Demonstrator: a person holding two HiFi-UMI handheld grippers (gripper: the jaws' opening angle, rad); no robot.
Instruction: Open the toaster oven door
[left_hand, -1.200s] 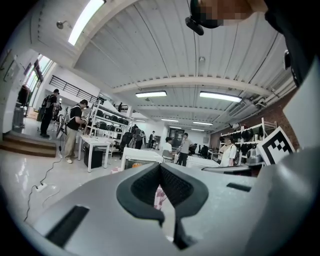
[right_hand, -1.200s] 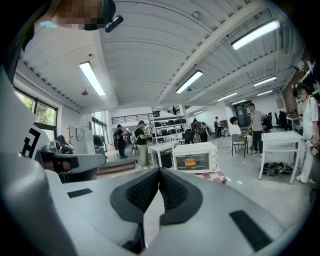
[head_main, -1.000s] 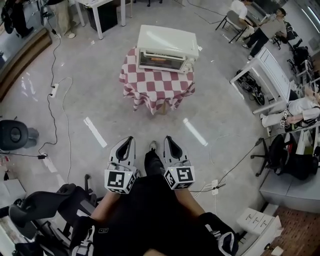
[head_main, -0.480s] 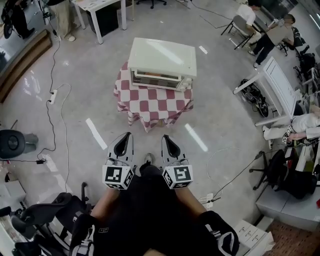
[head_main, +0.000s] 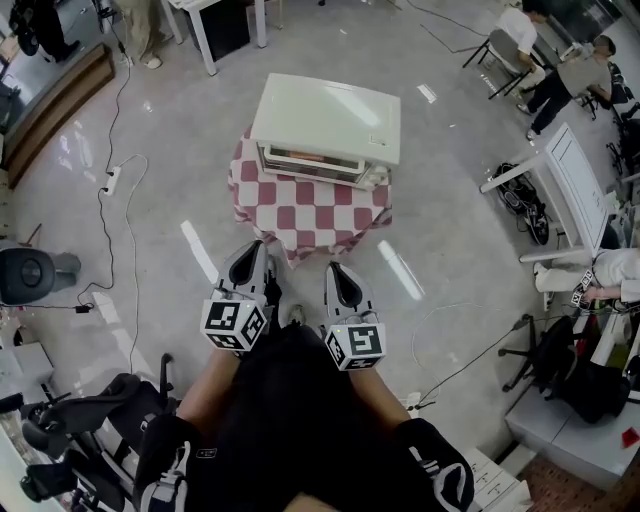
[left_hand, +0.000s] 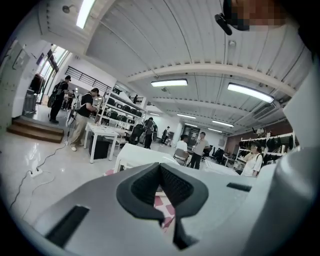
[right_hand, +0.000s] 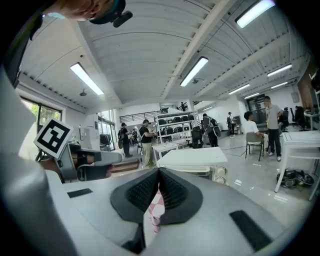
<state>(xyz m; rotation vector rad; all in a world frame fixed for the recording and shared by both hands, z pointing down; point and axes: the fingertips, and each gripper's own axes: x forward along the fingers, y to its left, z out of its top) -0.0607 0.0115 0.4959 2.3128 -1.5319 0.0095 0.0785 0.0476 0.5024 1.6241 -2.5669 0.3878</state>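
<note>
A white toaster oven (head_main: 327, 127) stands on a small table under a red-and-white checked cloth (head_main: 310, 206), with its glass door closed and facing me. Both grippers hang side by side short of the table's near edge, touching nothing. My left gripper (head_main: 254, 250) is shut and empty. My right gripper (head_main: 336, 271) is shut and empty too. In the left gripper view the oven (left_hand: 137, 155) shows just past the closed jaws. In the right gripper view the oven (right_hand: 194, 161) sits ahead, knobs at its right end.
A power strip (head_main: 112, 180) and cables trail over the floor at left. A white desk (head_main: 556, 180) and seated people are at right. A dark office chair (head_main: 90, 420) stands at my lower left, a black fan (head_main: 30, 272) further left.
The table and oven have drawn closer in the head view as I walked toward them. Both grippers rose slightly in the frame and stayed shut.
</note>
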